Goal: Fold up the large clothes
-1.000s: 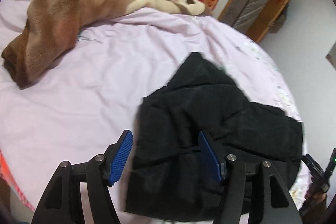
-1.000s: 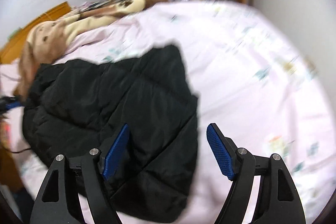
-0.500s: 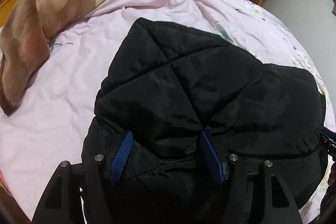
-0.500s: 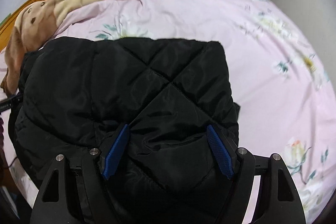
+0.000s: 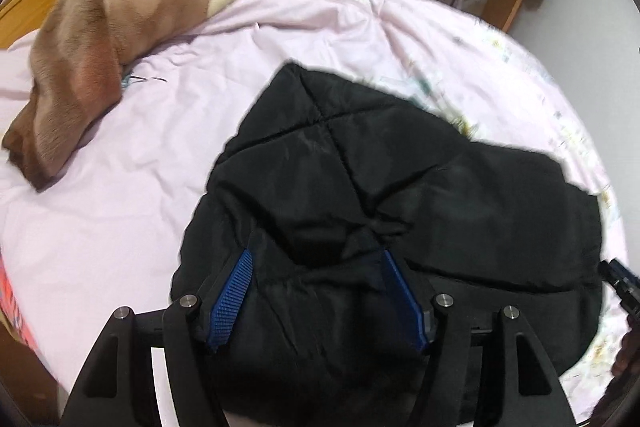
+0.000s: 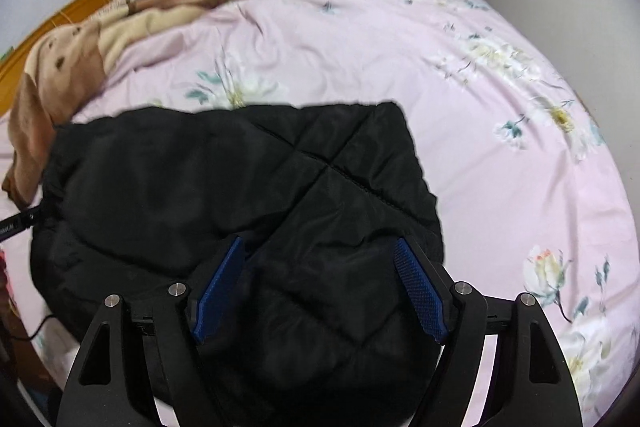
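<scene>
On the pink bed [image 5: 120, 219], from centre to 5 o'clock of the left wrist view: black quilted jacket [image 5: 400, 179], already doubled into a thick pad, kept close to the near edge, presumably for easy reach with both tools.

Left gripper [image 5: 320, 291] spread wide and tilted steeply down, straddling a puffy ridge of the jacket at 6 o'clock, with padding bulging up between the blue pads and brushing them. No real pinch visible (nothing gathered, nothing lifted).

Right gripper [image 6: 320, 283] likewise spread, set over the jacket's other near corner at 6 o'clock of its own view, quilting swelling between the pads.

Stationed one per corner, most likely, to take both ends of the near edge together and carry the fold over evenly.

Brown and cream blanket [image 5: 100, 39] heaped at 10 o'clock, well apart from the jacket, with bare sheet between 9 and 12 as room for folding.

Probably calls for a firm close next, given the slippery shell and springy fill.
</scene>
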A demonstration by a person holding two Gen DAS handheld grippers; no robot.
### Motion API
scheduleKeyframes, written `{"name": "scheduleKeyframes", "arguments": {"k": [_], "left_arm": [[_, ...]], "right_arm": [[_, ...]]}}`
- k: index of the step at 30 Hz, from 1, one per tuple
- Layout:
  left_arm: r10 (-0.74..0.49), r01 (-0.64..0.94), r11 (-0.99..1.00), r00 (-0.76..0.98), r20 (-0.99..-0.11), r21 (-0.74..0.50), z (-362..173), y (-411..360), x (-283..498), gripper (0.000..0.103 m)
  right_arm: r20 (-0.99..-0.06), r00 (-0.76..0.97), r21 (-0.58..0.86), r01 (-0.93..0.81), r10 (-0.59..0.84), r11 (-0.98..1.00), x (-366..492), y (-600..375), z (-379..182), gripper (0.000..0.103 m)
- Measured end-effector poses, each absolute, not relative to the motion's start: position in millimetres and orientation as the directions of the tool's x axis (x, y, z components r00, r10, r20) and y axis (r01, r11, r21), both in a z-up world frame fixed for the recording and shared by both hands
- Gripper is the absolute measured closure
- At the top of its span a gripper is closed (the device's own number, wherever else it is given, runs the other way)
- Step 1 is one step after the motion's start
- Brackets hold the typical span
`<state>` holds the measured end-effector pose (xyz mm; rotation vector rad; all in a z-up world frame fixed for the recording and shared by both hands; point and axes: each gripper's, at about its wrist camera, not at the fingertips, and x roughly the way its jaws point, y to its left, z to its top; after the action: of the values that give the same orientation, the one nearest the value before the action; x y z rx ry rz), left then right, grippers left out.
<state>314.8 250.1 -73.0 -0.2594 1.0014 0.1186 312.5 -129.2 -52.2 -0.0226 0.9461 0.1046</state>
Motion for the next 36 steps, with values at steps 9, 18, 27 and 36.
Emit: {"name": "scheduleKeyframes", "arguments": {"k": [9,18,27,36], "left_arm": [[0.028,-0.182,0.978,0.603,-0.798,-0.103,-27,212,235,0.035],[0.08,-0.165,0.985,0.667,-0.741,-0.042,1,153,163,0.029],[0.038,-0.094,0.995,0.697,-0.716,-0.038,13,114,120,0.027],[0.032,-0.081,0.996,0.7,-0.713,-0.035,16,102,101,0.027]], "right_arm": [[-0.74,0.667,0.022,-0.105,0.086,0.994,230,-114,-7,0.026],[-0.692,0.722,-0.031,-0.074,0.032,0.997,166,-90,16,0.026],[-0.665,0.747,-0.036,-0.041,0.007,0.998,118,-86,26,0.026],[-0.643,0.766,-0.028,-0.048,0.019,0.998,98,-82,31,0.026]]}}
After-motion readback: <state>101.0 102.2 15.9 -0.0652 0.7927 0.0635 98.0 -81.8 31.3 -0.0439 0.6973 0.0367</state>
